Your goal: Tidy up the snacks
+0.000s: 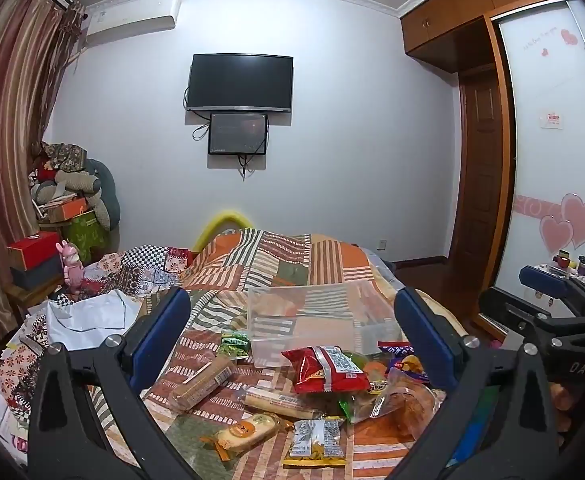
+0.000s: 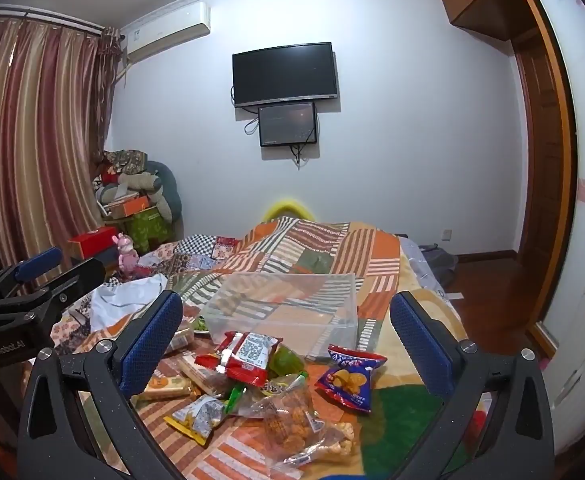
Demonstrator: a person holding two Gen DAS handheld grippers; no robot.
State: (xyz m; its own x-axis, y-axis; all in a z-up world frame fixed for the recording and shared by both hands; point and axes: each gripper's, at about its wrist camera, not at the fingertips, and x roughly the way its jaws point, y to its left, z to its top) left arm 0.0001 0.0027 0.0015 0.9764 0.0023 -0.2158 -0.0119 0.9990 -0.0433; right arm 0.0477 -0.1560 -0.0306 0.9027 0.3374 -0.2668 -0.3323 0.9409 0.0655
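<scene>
This is a bedroom in a home: a bed with a patchwork quilt at lower centre, a wall television above, striped curtains at left, a wooden wardrobe at upper right.

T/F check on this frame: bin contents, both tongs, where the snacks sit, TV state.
1. The clear plastic bin has snacks in it. False: it looks empty.
2. Both the left tongs and right tongs are open and hold nothing. True.
3. The red snack packet lies in the pile on the patchwork quilt. True.
4. The wall TV is showing a programme. False: its screen is dark.
</scene>
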